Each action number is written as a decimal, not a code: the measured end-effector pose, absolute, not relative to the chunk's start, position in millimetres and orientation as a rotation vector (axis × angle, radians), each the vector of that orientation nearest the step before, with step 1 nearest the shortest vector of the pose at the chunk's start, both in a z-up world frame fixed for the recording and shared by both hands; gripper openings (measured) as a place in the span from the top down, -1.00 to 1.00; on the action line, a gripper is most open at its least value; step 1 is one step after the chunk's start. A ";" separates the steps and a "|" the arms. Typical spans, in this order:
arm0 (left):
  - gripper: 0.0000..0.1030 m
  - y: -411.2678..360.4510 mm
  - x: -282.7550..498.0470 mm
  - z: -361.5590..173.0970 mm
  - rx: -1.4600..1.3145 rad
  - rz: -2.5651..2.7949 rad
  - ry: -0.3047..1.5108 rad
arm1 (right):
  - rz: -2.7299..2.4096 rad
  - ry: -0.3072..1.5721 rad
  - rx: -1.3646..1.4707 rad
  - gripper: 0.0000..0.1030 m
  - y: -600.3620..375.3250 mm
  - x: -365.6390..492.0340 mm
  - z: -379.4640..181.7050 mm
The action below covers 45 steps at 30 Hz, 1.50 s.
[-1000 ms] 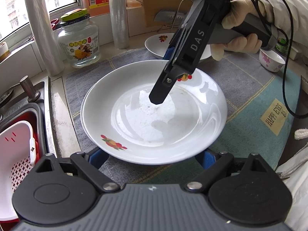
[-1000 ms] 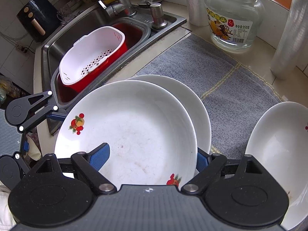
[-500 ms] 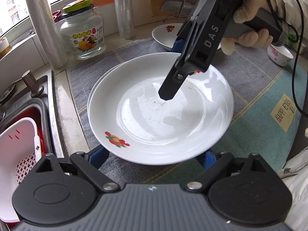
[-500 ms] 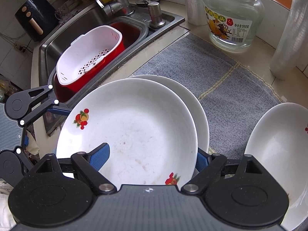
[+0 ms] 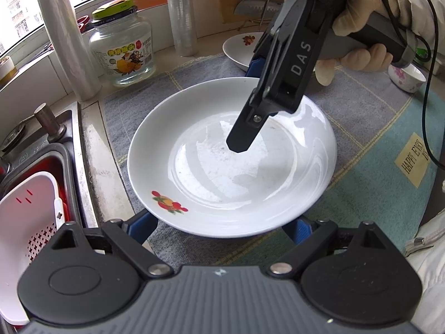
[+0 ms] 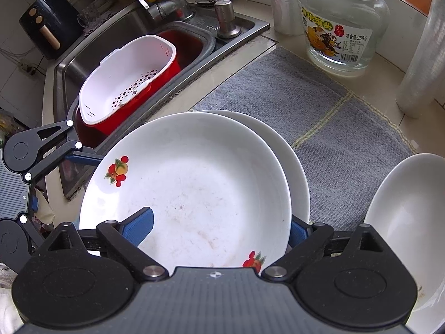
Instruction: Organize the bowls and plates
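Stacking step: our right hand-held gripper (image 6: pixel 219 229), jaws just opening wide, releases the top plate (image 6: pixel 194 183) onto the lower plate (image 6: pixel 294 161); next, withdraw clear.

The plate (image 5: pixel 230 167) mid-frame is white with a red-and-orange fruit motif near its lower left rim. The mat (image 5: pixel 370 128) under it is grey with pale yellow lines, turning teal at right. At lower left, a white colander (image 5: pixel 30 217) sits in a red basin (image 6: pixel 192 48). The glass jar (image 5: pixel 122 47) upper left has a green lid
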<state>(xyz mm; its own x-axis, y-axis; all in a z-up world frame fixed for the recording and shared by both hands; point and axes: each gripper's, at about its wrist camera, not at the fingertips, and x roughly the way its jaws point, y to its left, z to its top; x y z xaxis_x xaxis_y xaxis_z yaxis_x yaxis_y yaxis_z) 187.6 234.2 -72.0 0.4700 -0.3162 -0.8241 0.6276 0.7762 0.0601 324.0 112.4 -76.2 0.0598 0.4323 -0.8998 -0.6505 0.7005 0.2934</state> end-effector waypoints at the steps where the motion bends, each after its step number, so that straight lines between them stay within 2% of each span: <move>1: -0.84 234.2 187.4 -71.9 0.384 -0.596 0.911 | 0.828 1.268 -0.215 -0.95 113.9 323.8 -76.5; 8: -0.84 235.4 187.3 -71.4 0.384 -0.598 0.906 | 0.800 1.276 -0.246 -1.00 122.5 323.0 -76.9; 23: -0.85 235.8 190.1 -74.3 0.400 -0.626 0.911 | 0.764 1.328 -0.144 -1.00 107.1 323.3 -67.8; 45: -0.85 234.9 191.9 -76.8 0.412 -0.637 0.908 | 0.717 1.322 -0.159 -1.00 103.7 311.3 -57.9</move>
<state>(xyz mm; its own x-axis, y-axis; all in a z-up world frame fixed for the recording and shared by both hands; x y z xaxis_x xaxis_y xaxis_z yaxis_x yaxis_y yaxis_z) 191.9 234.9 -76.8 0.4535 -0.3321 -0.8271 0.6646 0.7443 0.0655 311.3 103.7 -57.9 0.0690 0.3867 -0.9196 -0.5598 0.7780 0.2852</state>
